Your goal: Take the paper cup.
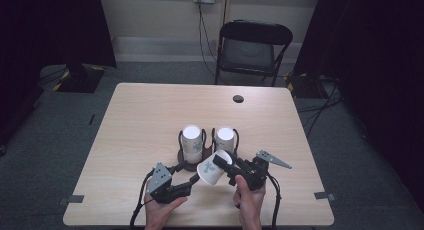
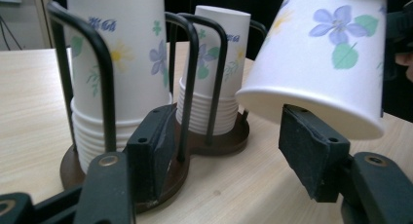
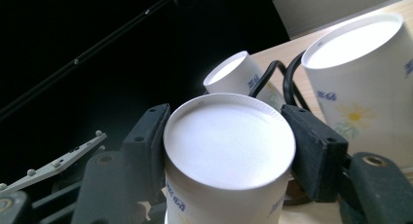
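R gripper (image 1: 226, 166) clamps a loose paper cup (image 1: 212, 166) by its base end, tilted, just in front of the holder (image 1: 187, 165). L gripper (image 1: 196, 179) gapes empty below. Risk: thin wall crushes, cup slips.

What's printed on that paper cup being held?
White cup with blue-violet flowers and green leaves; clearest in the left gripper view.

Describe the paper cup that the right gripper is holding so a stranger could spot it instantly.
On the light wooden table, near the person's edge, a dark holder carries two upright stacks of flowered paper cups. Just in front of the right-hand stack, the right gripper clamps a single cup. Unlike the stacked cups, it is tilted, off the holder, its rim pointing down towards the left gripper.
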`<action>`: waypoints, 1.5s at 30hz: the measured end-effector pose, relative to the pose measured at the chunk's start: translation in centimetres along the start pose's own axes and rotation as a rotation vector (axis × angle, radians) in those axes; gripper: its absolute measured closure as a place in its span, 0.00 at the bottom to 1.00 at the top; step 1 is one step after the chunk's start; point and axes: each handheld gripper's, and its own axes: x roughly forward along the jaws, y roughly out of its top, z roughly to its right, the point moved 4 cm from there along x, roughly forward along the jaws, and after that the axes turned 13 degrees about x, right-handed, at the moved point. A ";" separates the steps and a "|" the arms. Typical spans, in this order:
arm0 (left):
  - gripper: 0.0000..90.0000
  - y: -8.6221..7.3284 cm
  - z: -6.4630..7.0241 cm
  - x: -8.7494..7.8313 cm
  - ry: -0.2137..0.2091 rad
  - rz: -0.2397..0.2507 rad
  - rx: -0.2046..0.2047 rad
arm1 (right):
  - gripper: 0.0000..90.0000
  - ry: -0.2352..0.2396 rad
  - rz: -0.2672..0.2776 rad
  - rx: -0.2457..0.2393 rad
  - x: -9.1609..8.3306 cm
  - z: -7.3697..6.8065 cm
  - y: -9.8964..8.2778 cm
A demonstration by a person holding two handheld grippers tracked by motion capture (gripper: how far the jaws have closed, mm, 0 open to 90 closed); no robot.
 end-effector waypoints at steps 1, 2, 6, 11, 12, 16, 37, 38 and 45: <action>0.45 0.0 0.1 0.1 -0.002 -0.002 0.011 | 0.41 0.005 -0.009 0.010 0.2 0.0 -0.2; 0.46 0.0 0.1 0.1 -0.002 -0.002 0.011 | 0.41 0.005 -0.009 0.010 0.2 0.0 -0.2; 0.51 0.0 0.5 0.4 0.005 0.002 0.031 | 0.41 0.034 -0.032 0.035 0.6 -0.3 -0.7; 0.57 0.1 0.9 0.7 0.018 0.019 0.064 | 0.41 0.061 -0.055 0.070 0.9 -0.5 -1.1; 0.59 0.1 1.0 0.7 0.020 0.022 0.068 | 0.41 0.069 -0.059 0.076 0.9 -0.5 -1.2; 0.63 0.2 1.2 0.8 0.026 0.039 0.084 | 0.41 0.090 -0.075 0.103 1.1 -0.6 -1.3; 0.89 -0.1 1.8 0.5 0.003 0.057 0.109 | 0.39 0.062 -0.124 0.162 1.6 0.3 -1.6; 0.90 -0.1 1.9 0.5 0.001 0.058 0.105 | 0.38 0.052 -0.124 0.150 1.6 0.2 -1.6; 0.94 0.0 2.1 0.2 -0.032 0.058 0.095 | 0.37 0.037 -0.115 0.119 1.3 0.2 -1.5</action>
